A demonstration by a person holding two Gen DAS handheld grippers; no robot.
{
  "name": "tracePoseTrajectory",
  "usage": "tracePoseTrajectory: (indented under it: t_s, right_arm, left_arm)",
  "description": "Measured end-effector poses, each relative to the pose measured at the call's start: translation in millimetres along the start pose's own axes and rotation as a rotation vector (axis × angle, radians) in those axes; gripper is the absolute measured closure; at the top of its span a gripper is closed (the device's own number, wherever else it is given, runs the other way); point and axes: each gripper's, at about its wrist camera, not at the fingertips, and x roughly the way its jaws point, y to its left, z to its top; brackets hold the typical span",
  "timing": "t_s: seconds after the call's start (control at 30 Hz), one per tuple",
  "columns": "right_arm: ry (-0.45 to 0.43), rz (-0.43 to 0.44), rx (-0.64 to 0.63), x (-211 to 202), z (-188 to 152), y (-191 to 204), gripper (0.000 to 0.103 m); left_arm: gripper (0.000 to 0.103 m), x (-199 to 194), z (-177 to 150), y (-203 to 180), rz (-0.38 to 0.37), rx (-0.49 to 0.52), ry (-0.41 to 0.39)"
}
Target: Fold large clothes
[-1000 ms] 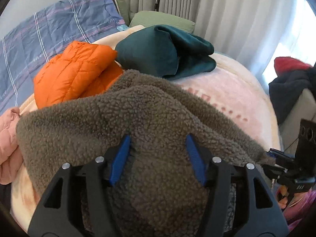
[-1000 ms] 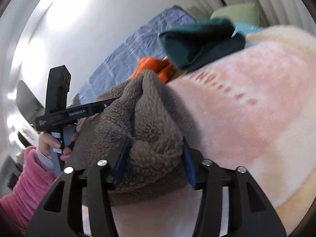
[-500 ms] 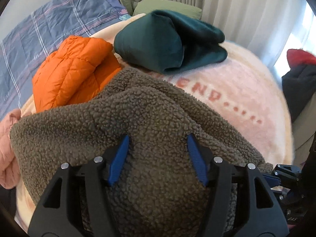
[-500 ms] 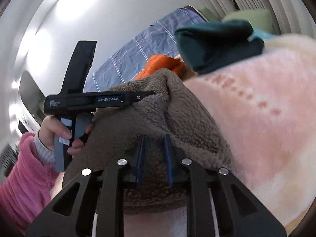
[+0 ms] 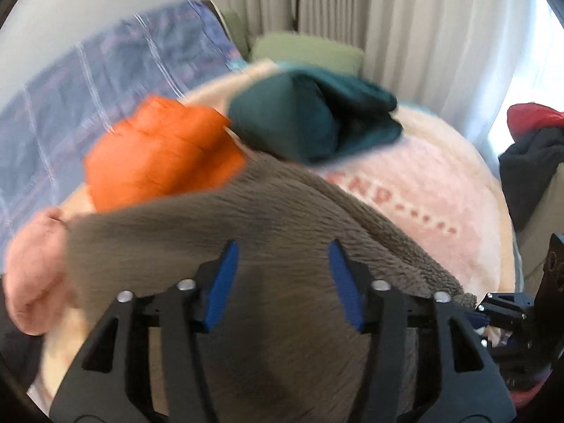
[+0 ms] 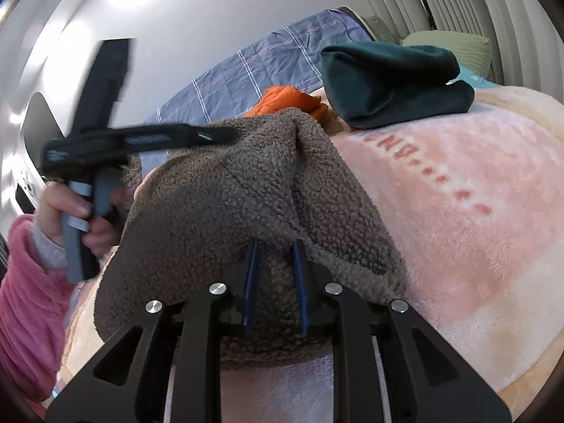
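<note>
A large brown fleece garment (image 5: 282, 317) lies bunched on a pink blanket (image 5: 423, 176) on the bed. My left gripper (image 5: 282, 264) is open, its blue-padded fingers spread over the fleece; the view is motion-blurred. My right gripper (image 6: 275, 264) is shut on a fold of the brown fleece (image 6: 246, 183) near the bed's front edge. The left gripper (image 6: 211, 135) shows in the right wrist view, held by a hand in a pink sleeve, its tip at the top of the fleece.
A folded teal garment (image 5: 310, 123) and an orange puffer jacket (image 5: 158, 155) lie behind the fleece. A pink garment (image 5: 31, 268) lies at the left. A blue plaid sheet (image 6: 264, 67), green pillow (image 5: 306, 49) and curtains are behind. Dark clothes (image 5: 532, 162) are piled at right.
My right gripper has closed from open onto a fold of the fleece. My left gripper stays open and has lifted and shifted over the fleece, blurring its view.
</note>
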Motion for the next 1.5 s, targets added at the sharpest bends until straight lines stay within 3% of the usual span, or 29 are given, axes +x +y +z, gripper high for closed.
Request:
tracePoseTrajectory:
  t_s: [0.07,0.17,0.23,0.27,0.33,0.4,0.5,0.57,0.67,0.77,0.83,0.93,1.03,1.2,1.27,1.4,1.5]
  right_arm:
    - [0.005,0.013,0.009,0,0,-2,0.084]
    - [0.004,0.019,0.013,-3,-1,-3,0.084]
    - [0.003,0.010,0.007,-4,-1,-1,0.084]
    - [0.001,0.008,0.001,-3,-1,0,0.084]
    - [0.002,0.030,-0.006,-2,0,3,0.084]
    - [-0.007,-0.009,-0.027,0,1,9,0.084]
    - [-0.013,-0.039,-0.061,1,-1,14,0.084]
    - [-0.003,-0.028,-0.050,1,1,12,0.084]
    - [0.005,-0.023,-0.045,-1,1,7,0.084]
    - [0.009,-0.014,-0.032,0,2,6,0.084]
    - [0.008,-0.022,-0.038,-1,2,8,0.084]
    - [0.000,-0.009,-0.041,1,1,8,0.084]
    - [-0.006,-0.024,-0.040,3,3,10,0.084]
    - [0.011,-0.002,-0.021,2,3,5,0.084]
    - [0.005,0.001,-0.012,0,2,4,0.084]
    - [0.001,0.000,-0.017,-1,2,6,0.084]
    - [0.000,0.014,-0.012,-2,2,4,0.084]
  left_arm:
    - [0.067,-19,-1,24,0.018,-0.043,-0.045]
    - [0.069,-30,-7,73,0.081,-0.149,-0.062]
    - [0.067,-10,-20,100,0.135,-0.203,-0.007]
    - [0.064,17,-34,115,0.126,-0.228,0.069]
    - [0.064,49,-58,124,0.093,-0.250,0.115]
    - [0.064,50,-66,129,0.074,-0.332,0.055]
    - [0.064,47,-65,127,0.093,-0.327,0.051]
    - [0.064,33,-59,128,0.077,-0.331,0.049]
    - [0.067,1,-45,136,0.042,-0.331,-0.023]
    - [0.071,-9,-29,152,0.107,-0.360,-0.059]
    - [0.071,5,-29,164,0.106,-0.395,-0.027]
    - [0.064,65,-53,180,0.080,-0.425,0.117]
    - [0.064,71,-70,184,0.037,-0.525,0.047]
    - [0.066,38,-46,176,0.113,-0.430,0.079]
    - [0.074,14,-27,155,0.164,-0.338,0.047]
    - [0.069,-10,2,89,0.008,-0.191,-0.026]
    - [0.052,4,16,34,-0.100,-0.083,0.003]
